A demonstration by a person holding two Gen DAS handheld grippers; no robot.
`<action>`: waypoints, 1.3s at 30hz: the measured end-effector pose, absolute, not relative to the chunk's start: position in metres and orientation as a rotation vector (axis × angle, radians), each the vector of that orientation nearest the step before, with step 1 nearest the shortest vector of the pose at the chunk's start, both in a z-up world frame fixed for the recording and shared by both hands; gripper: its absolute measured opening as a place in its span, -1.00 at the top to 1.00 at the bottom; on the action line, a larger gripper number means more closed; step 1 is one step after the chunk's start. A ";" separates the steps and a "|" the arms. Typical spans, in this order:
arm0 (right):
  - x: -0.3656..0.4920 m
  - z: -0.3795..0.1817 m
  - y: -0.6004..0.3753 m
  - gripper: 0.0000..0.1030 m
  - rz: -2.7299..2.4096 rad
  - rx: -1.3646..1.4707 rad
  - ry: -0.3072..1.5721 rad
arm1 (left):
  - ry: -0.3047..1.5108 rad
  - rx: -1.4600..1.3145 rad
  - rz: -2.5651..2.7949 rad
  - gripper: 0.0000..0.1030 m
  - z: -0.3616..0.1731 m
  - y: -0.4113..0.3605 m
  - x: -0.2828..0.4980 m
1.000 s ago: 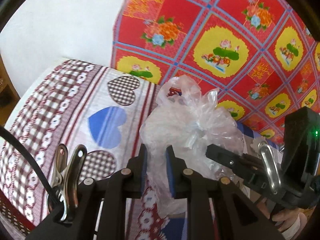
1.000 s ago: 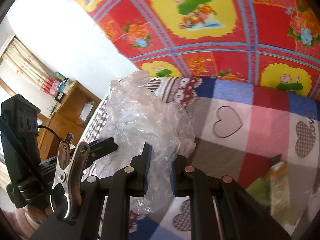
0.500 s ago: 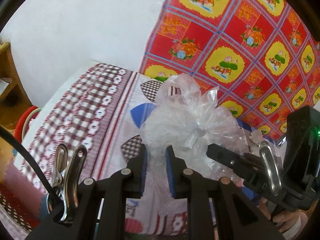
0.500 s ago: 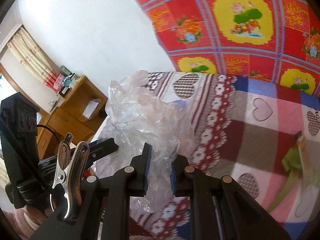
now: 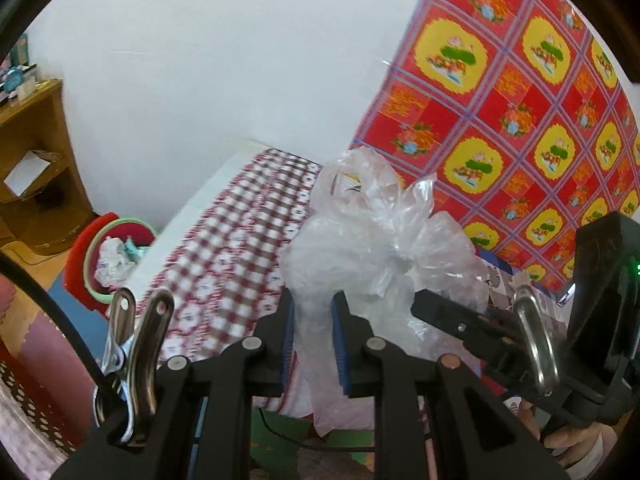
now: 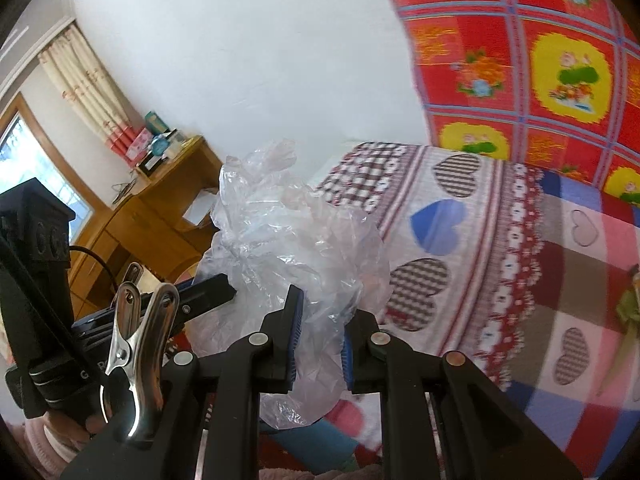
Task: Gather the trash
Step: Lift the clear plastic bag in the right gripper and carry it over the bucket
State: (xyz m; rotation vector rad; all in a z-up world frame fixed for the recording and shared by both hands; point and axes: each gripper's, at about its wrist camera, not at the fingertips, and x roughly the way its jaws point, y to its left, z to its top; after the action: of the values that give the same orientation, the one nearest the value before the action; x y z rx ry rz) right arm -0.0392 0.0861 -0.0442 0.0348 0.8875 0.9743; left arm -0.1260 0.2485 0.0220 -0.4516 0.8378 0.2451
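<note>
Crumpling clear plastic bag (image 5: 372, 248), translucent.

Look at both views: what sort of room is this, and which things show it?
Most likely a bedroom at home: a bed with a heart-patterned sheet against the wall, a wooden desk beside a curtained window, and a bin on the floor.

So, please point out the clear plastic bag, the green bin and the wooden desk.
clear plastic bag (image 5: 372, 248): left wrist view, crumpled middle.
green bin (image 5: 94, 256): left wrist view, left rim.
wooden desk (image 6: 160, 220): right wrist view, front panel.
</note>
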 end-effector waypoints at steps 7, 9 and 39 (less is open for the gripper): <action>-0.062 -0.039 0.130 0.65 1.035 -0.012 0.886 | 0.816 -0.478 0.314 0.65 0.026 0.282 -0.157; -0.065 -0.036 0.145 0.65 1.060 -0.028 0.886 | 0.805 -0.494 0.342 0.65 0.027 0.293 -0.166; -0.052 -0.027 0.339 0.62 1.385 -0.210 0.876 | 0.737 -0.540 0.698 0.65 0.040 0.439 -0.188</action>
State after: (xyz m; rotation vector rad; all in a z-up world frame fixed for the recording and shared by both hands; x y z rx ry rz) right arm -0.0516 0.3393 -0.0266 -0.2101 0.8755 1.3847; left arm -0.1881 0.4392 0.0404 -0.5395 0.7365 0.6980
